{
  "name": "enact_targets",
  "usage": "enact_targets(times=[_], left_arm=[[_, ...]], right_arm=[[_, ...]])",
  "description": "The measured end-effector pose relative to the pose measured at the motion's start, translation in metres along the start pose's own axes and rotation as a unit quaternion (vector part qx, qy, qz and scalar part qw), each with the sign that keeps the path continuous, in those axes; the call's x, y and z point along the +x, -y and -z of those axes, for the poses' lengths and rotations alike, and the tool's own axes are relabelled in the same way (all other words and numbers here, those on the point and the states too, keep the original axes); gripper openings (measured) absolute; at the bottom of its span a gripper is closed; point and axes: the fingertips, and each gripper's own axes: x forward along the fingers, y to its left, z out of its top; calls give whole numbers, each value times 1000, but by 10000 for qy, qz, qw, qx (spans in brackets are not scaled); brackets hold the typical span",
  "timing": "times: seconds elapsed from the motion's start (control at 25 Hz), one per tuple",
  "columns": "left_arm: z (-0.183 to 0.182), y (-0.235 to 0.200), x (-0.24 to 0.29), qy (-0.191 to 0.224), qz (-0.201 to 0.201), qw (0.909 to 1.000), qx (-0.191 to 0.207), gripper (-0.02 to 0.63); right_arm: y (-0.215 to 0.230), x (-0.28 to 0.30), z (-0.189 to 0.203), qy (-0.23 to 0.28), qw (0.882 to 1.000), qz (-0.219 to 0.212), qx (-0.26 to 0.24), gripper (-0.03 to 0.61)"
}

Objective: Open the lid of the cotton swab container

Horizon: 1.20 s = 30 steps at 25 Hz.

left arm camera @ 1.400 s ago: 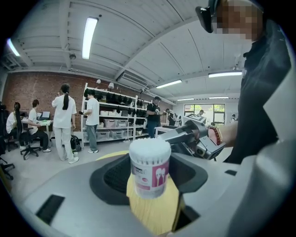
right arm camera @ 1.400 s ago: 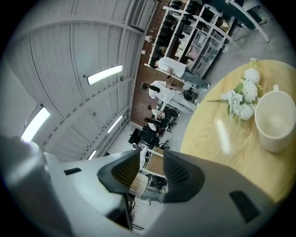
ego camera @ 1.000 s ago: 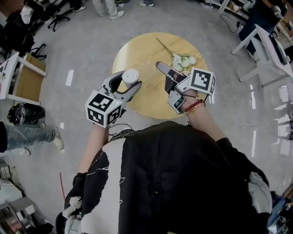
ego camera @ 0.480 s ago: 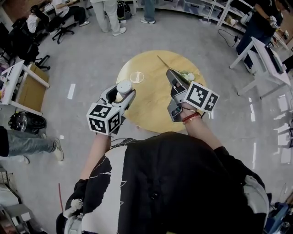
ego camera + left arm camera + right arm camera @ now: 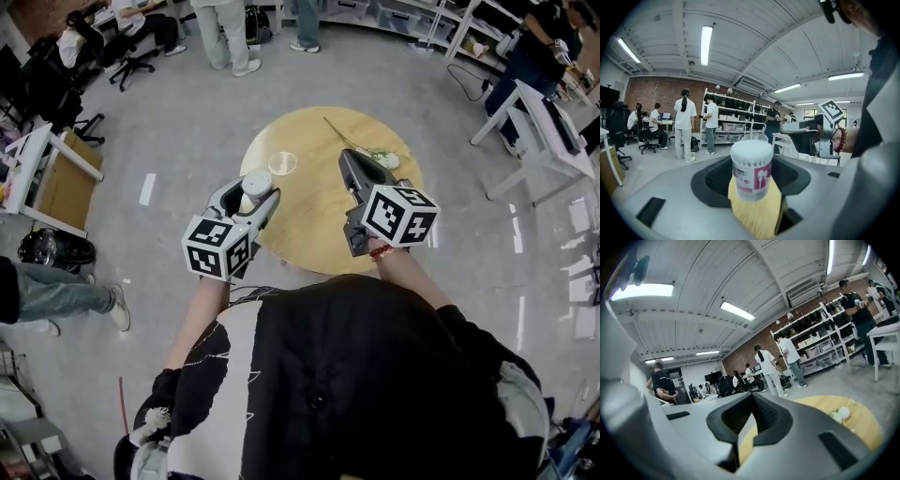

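Observation:
My left gripper (image 5: 249, 187) is shut on the cotton swab container (image 5: 256, 178), held upright above the near left of the round wooden table (image 5: 309, 234). In the left gripper view the container (image 5: 751, 171) stands between the jaws, a white tub with a pink label, its top uncovered and the white swab tips showing. Its clear round lid (image 5: 282, 163) lies flat on the table just beyond. My right gripper (image 5: 347, 161) hovers over the table's middle, shut and empty; in the right gripper view (image 5: 748, 417) its jaws meet with nothing between them.
A stem of white flowers (image 5: 378, 156) lies at the table's far right, also seen as flowers (image 5: 841, 414) in the right gripper view. People, chairs and shelving ring the table on the grey floor. White desks (image 5: 548, 112) stand to the right.
The right gripper's jaws have gone from open to shut and it has drawn slightly away. The clear lid now lies on the table. The left gripper keeps hold of the container.

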Motion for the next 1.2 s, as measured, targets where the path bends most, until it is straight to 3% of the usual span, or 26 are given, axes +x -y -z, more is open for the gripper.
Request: enact_targets(times=[1.2], left_arm=[[5,-10,9,15,-39,9999,-139,265]], right_arm=[[6,11,21,-414,9988,9,-278,3]])
